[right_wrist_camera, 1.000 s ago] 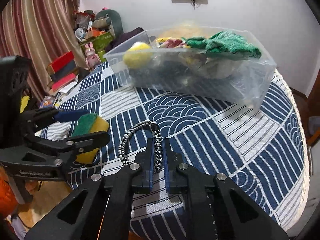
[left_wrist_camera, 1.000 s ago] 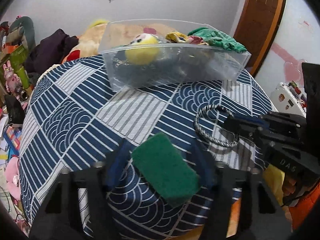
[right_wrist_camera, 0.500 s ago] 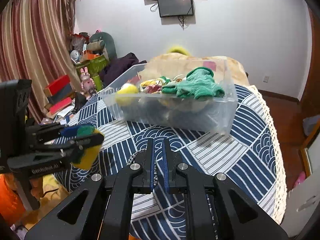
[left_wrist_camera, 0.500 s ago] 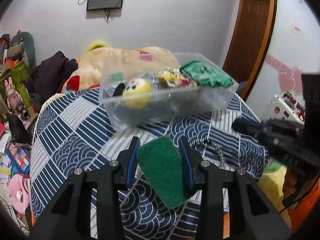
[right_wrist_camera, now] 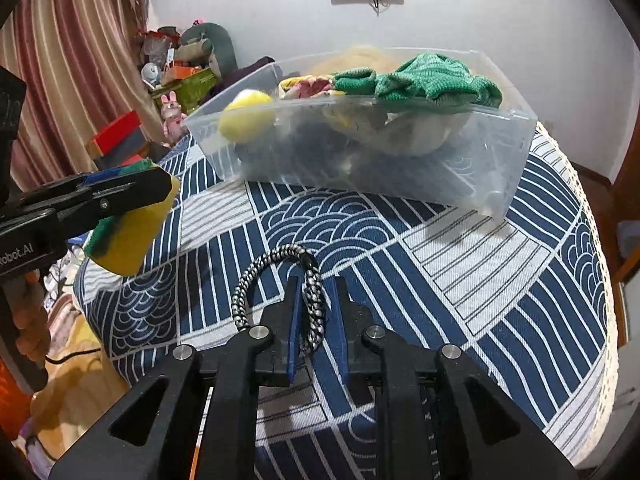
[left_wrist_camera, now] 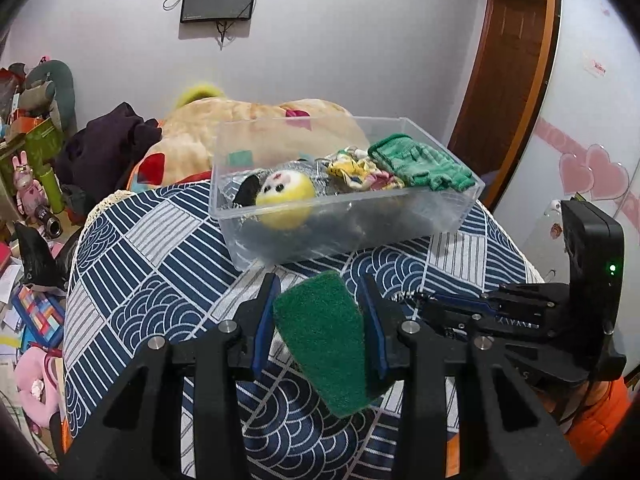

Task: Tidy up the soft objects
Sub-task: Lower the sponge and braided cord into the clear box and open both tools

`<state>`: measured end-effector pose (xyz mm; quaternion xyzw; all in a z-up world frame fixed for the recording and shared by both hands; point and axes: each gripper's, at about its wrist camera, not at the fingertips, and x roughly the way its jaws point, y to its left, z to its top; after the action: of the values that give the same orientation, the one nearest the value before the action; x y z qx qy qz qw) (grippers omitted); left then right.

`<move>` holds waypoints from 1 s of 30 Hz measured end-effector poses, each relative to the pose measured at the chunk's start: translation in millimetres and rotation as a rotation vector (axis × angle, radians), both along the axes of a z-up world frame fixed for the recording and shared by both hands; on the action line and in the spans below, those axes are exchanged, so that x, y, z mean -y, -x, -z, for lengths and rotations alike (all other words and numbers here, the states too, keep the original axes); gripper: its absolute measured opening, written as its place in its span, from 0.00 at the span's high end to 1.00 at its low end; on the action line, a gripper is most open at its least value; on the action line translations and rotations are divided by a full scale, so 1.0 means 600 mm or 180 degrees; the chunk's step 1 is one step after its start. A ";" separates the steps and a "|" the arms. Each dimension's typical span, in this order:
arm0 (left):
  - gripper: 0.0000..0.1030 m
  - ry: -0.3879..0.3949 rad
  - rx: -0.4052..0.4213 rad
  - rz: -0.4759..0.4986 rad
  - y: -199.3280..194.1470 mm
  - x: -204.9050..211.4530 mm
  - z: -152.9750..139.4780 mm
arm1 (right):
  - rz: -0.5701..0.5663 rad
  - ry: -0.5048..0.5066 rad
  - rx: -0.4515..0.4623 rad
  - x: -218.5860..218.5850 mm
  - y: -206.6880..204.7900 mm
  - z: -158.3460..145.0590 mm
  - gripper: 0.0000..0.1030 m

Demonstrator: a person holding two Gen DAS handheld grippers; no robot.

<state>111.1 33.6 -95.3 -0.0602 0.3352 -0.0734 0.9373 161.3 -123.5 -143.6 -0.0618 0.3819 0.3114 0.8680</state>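
Where the clear bin [left_wrist_camera: 436, 216] stands, gloves [left_wrist_camera: 420, 166] (green, seemingly) fill it.

Sponge [left_wrist_camera: 324, 336]: coarse matt green scouring face, smooth yellow foam backing.
Cord loop [right_wrist_camera: 280, 280]: braided black-and-white rope, woven texture.
Bin [left_wrist_camera: 460, 216]: clear glossy plastic, slightly hazy walls.
Glove [left_wrist_camera: 420, 166]: green ribbed knit.
Plush ball [left_wrist_camera: 286, 200]: fuzzy yellow fabric.
Tablecloth [right_wrist_camera: 460, 280]: matt woven cloth, printed navy and white.
Door [left_wrist_camera: 508, 52]: brown wood, semi-gloss.
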 end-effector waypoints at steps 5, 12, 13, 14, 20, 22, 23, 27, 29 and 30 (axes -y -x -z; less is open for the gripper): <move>0.62 0.0047 0.0118 -0.0032 -0.011 -0.007 -0.019 | 0.0066 -0.0206 0.0138 0.020 0.003 -0.028 0.94; 0.61 0.0038 0.0397 -0.0049 -0.033 -0.007 -0.067 | 0.0188 -0.0279 0.0459 0.035 0.010 -0.078 0.94; 0.61 0.0042 0.0432 -0.0047 -0.037 -0.006 -0.074 | 0.0204 -0.0283 0.0518 0.035 0.010 -0.087 0.94; 0.61 0.0042 0.0463 -0.0044 -0.043 -0.004 -0.081 | 0.0229 -0.0307 0.0598 0.036 0.010 -0.102 0.94; 0.61 0.0023 0.0648 -0.0023 -0.082 0.005 -0.111 | 0.0379 -0.0462 0.0893 0.034 -0.023 -0.160 0.94; 0.61 0.0060 0.0653 0.0005 -0.098 0.006 -0.112 | 0.0441 -0.0438 0.0992 0.028 -0.037 -0.173 0.94; 0.61 0.0079 0.0635 0.0021 -0.107 0.006 -0.112 | 0.0458 -0.0431 0.1020 0.024 -0.046 -0.179 0.94; 0.61 0.0118 0.0494 0.0022 -0.148 0.008 -0.096 | 0.0525 -0.0314 0.1095 0.009 -0.074 -0.183 0.94; 0.61 0.0176 0.0381 0.0025 -0.171 0.006 -0.081 | 0.0507 -0.0271 0.1082 -0.002 -0.086 -0.179 0.94; 0.61 0.0203 0.0335 0.0012 -0.180 0.004 -0.074 | 0.0512 -0.0236 0.1074 -0.007 -0.090 -0.175 0.94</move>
<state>219.3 31.1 -50.7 -0.0855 0.2831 -0.0888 0.9511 215.2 -119.6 -38.5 -0.0505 0.2230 0.2401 0.9434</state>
